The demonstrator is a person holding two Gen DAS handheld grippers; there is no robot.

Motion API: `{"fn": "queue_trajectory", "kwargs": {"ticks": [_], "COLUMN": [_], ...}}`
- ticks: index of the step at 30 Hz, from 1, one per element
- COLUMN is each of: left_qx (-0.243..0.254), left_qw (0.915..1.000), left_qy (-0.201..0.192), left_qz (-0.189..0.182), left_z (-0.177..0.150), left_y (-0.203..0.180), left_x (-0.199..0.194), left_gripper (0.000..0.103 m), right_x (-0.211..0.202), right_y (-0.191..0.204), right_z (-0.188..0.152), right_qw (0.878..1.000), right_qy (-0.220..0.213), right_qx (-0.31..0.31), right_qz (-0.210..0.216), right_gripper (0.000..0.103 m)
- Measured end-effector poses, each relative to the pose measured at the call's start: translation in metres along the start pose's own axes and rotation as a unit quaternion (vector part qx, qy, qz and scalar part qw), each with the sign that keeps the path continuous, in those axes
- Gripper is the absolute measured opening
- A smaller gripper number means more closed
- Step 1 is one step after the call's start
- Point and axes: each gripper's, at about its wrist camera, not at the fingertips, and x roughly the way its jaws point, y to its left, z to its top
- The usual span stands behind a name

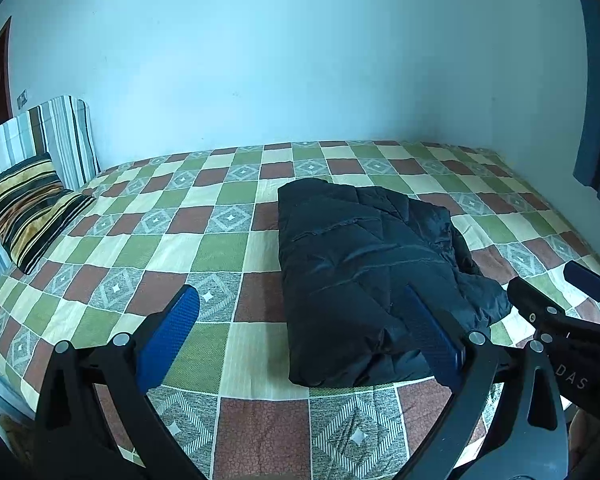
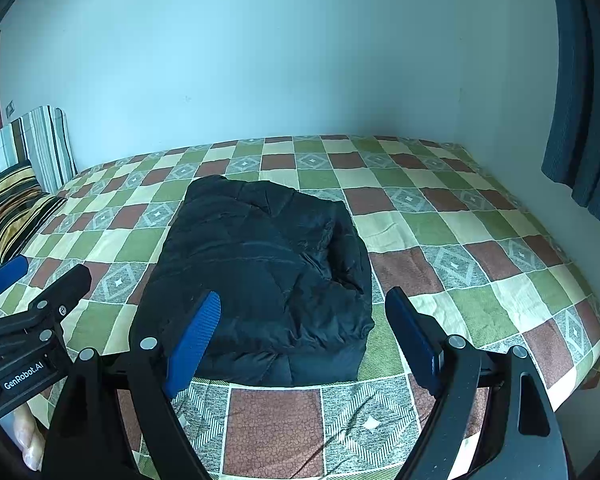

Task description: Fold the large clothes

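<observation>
Lay folded at 12 o'clock on bedspread (image 2: pixel 480 240): black jacket (image 2: pixel 268 280) | spread apart, empty: left gripper (image 1: pixel 300 328), right gripper (image 2: pixel 304 328) | risked springing open; puffy filling unpinned

One black jacket (image 1: pixel 364 276) was counted, folded on one bed (image 1: pixel 228 232). Two grippers were counted near the jacket: the left gripper (image 1: pixel 300 344) and the right gripper (image 2: pixel 304 340). Two pillows were counted left of the jacket: one striped pillow (image 1: pixel 24 212) and one grey-striped pillow (image 1: pixel 56 136).
</observation>
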Motion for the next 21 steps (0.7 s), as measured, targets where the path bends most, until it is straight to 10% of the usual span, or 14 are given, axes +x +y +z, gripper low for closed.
{"fn": "queue_trajectory", "kwargs": {"ticks": [21], "left_qx": [-0.013], "left_qw": [0.9999], "left_qy": [0.008], "left_qz": [0.004], "left_z": [-0.004], "left_y": [0.008], "left_x": [0.018], "left_gripper": [0.101], "right_x": [0.011], "right_y": [-0.003], "right_z": [-0.002], "right_qw": [1.000], "right_qy": [0.007], "right_qx": [-0.006], "right_qz": [0.001], "right_gripper": [0.083]}}
